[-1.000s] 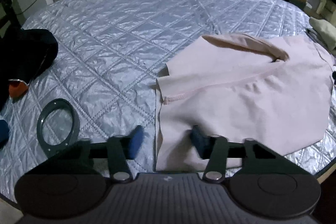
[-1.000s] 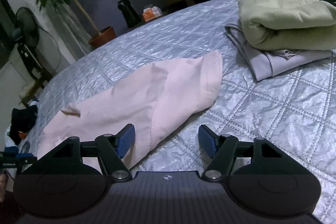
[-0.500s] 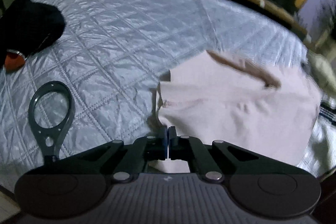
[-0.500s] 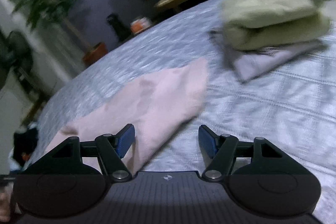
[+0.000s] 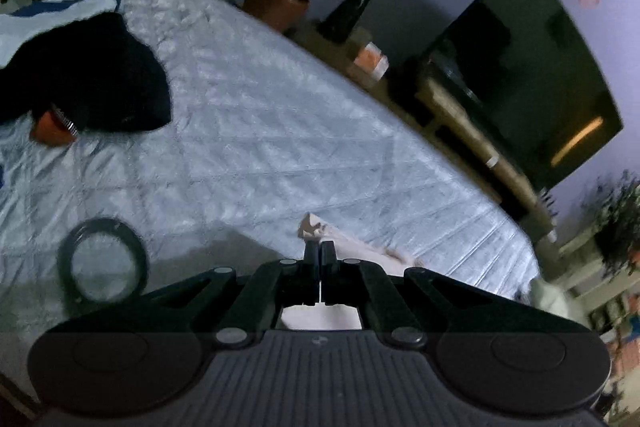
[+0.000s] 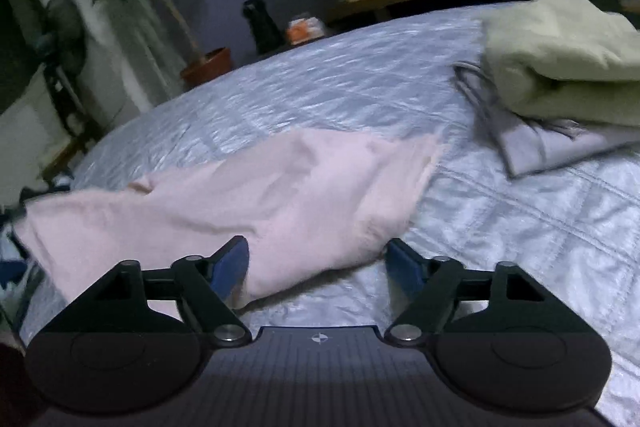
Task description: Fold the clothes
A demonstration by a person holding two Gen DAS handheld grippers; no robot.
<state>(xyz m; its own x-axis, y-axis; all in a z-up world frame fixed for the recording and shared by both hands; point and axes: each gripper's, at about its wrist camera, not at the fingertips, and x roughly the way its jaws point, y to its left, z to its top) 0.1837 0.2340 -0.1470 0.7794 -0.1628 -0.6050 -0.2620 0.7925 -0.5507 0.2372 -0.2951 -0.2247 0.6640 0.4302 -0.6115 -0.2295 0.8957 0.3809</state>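
A pale pink garment (image 6: 288, 195) lies partly folded on the silver quilted bed cover (image 6: 520, 227). My left gripper (image 5: 319, 253) is shut on a corner of the pink garment (image 5: 312, 227) and holds it lifted above the bed; cloth shows between and below the fingers. My right gripper (image 6: 318, 263) is open, its blue pads on either side of the garment's near edge, low over the bed. The left side of the garment rises off the bed in the right wrist view.
A folded green garment (image 6: 560, 59) sits on a folded grey one (image 6: 552, 139) at the right. A dark clothes pile (image 5: 92, 75) and a black ring (image 5: 102, 259) lie at the left. A TV (image 5: 520, 67), plant pot (image 5: 276, 1) and low bench stand beyond the bed.
My left gripper closed on the garment's corner and lifted it, tilting upward toward the room. My right gripper stayed open and moved closer to the garment's near edge.
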